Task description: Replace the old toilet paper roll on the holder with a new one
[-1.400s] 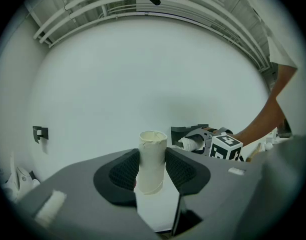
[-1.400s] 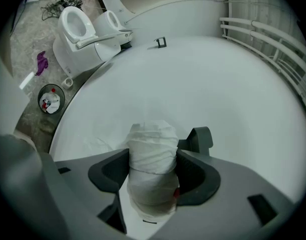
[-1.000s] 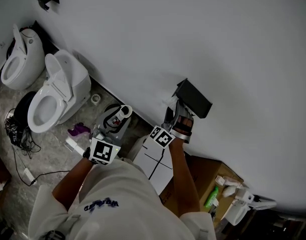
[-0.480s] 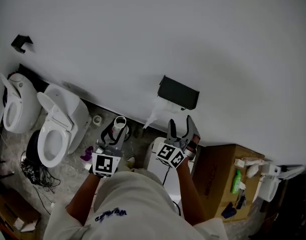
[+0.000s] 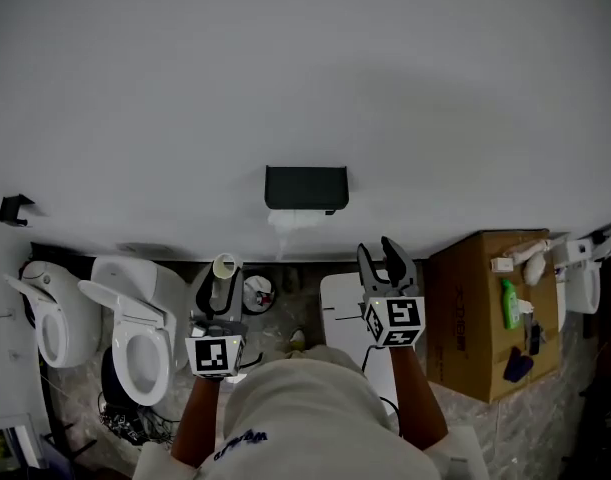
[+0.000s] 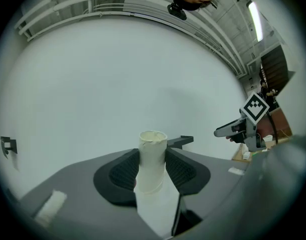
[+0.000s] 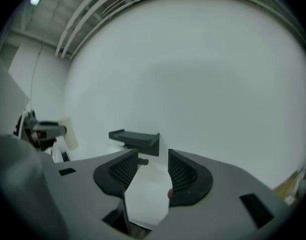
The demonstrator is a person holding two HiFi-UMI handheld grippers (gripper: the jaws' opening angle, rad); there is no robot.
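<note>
The black holder [image 5: 305, 187] is fixed to the white wall [image 5: 315, 68], about midway along it and above the floor edge, with a bit of white paper [image 5: 294, 219] showing just under it. The left tool [image 5: 221, 293] has its jaws closed on a bare cardboard tube [image 6: 151, 156]: the pads press on the tube's two sides and it stands upright between them, its open end sticking up past the fingertips. In the head view this tool and the tube sit below and to the left of the holder, apart from it, over the floor [image 5: 80, 400] just right of the nearer toilet [image 5: 135, 323]; a second toilet [image 5: 47, 318] stands further left. The right tool [image 5: 380, 258] is below and to the right of the holder, apart from it, pointing towards the wall. Its jaws stand partly apart and have just been closing, with nothing between them; through the gap the right gripper view shows only the holder and the pale wall beyond. A cardboard box [image 5: 475, 318] stands against the wall at the right, with a green bottle [image 5: 510, 303] on top.
</note>
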